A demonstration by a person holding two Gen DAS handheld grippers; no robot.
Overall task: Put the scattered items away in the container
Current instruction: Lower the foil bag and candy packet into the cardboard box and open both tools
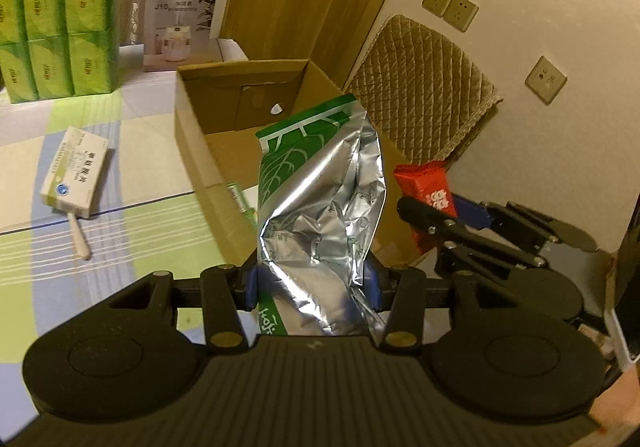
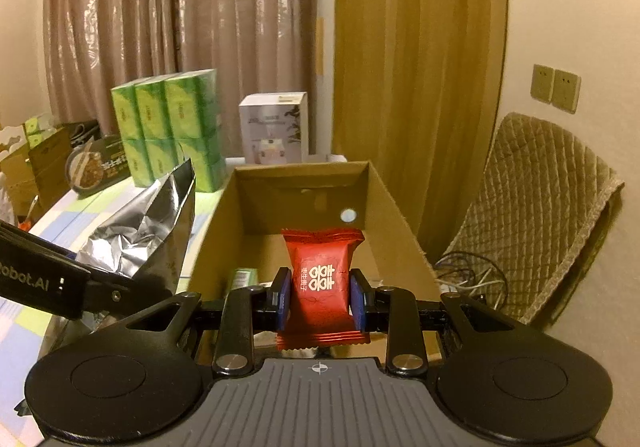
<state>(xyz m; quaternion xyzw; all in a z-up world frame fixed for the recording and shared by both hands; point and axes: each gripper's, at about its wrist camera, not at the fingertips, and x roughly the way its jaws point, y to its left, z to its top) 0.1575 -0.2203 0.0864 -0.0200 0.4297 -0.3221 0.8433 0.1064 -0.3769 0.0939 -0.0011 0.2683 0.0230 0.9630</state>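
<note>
**Two grippers, two packets, one cardboard box**

The left gripper (image 1: 314, 283) clamps a crumpled silver foil pouch (image 1: 320, 207) with a green leaf-print panel; its white lettering is too creased to read. The right gripper (image 2: 320, 301) is closed on a red snack packet (image 2: 322, 283) printed with a white double-happiness character and smaller script beside it. Both packets are held at the near edge of the open cardboard box (image 2: 396, 223), which sits on a counter (image 1: 160, 223) under a green, blue and cream checked cloth. A green-striped item (image 2: 242, 279) lies inside the box, mostly hidden by the gripper. Left of the box, a white medicine carton (image 1: 76, 177) rests over a white stick-like object (image 1: 79, 235); its print is blurred. Farther back stand stacked green tissue packs (image 1: 60, 19) and a white appliance box (image 1: 182, 23) marked "J10". "Robot.AI", cut off, shows on the left gripper's side in the right wrist view. A quilted chair (image 2: 548, 215) stands to the right.
</note>
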